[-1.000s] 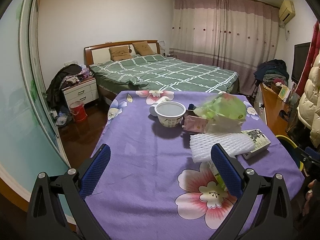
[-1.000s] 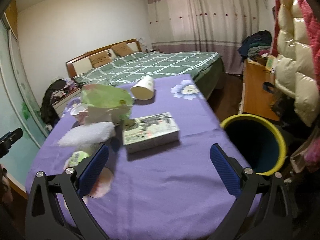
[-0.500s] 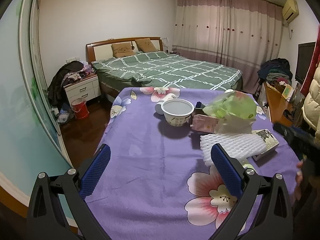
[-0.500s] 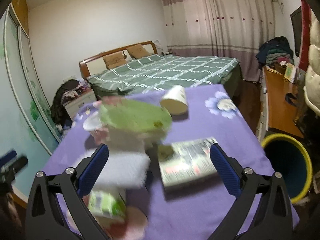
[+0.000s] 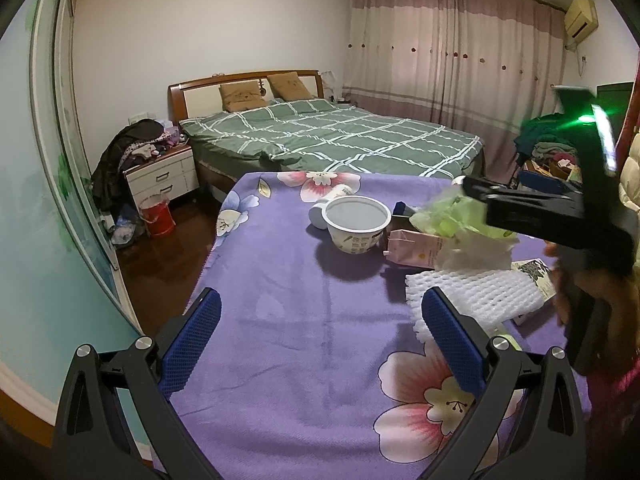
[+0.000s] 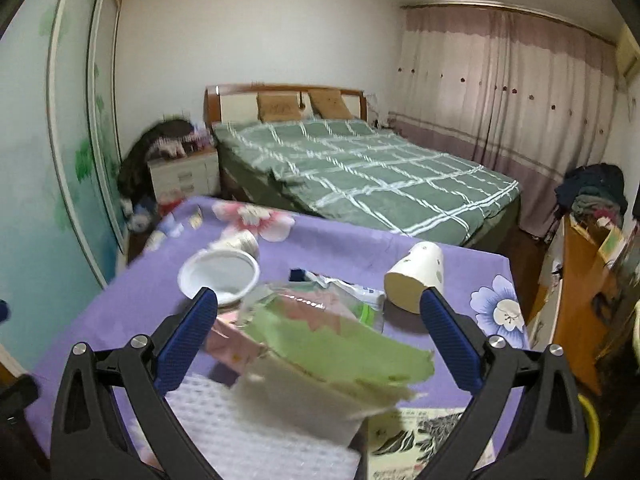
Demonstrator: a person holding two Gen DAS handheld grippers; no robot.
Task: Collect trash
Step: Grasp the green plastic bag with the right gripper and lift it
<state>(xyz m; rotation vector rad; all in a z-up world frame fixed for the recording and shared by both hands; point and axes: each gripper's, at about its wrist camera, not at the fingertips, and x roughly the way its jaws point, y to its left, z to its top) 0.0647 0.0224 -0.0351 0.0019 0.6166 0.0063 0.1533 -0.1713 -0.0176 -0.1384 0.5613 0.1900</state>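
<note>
While our left gripper [image 5: 318, 334] hangs with its blue pads spread wide over the purple flowered tablecloth [image 5: 304, 320], nothing sits between them. From the left wrist we see a white paper bowl [image 5: 357, 224] upright near the middle of the table, with a small white cup [image 5: 334, 196] lying on its side just behind it. To the right of the bowl lies a pink carton [image 5: 414, 249], and against it a crumpled green and white wrapper [image 5: 464, 226]. Nearer to us, a white foam net sleeve [image 5: 476, 296] lies flat beside the right pad, partly covering a printed box [image 5: 534, 274]. Our right gripper [image 5: 536, 210] shows as a dark, blurred shape reaching over the wrapper. A bed with a green checked cover [image 5: 332, 140] stands beyond the table.

From the right wrist, our right gripper [image 6: 318, 334] is also spread wide, poised above the green and white wrapper [image 6: 336, 354], which fills the gap between the pads without either pad touching it, as far as the blur lets us tell. The pink carton [image 6: 236, 344] lies under the wrapper's left edge, the foam net [image 6: 240, 436] at the bottom left, the printed box [image 6: 424, 440] at the bottom right. The bowl [image 6: 219, 276] sits further left, and a paper cup [image 6: 416, 276] lies on its side to the right.
</note>
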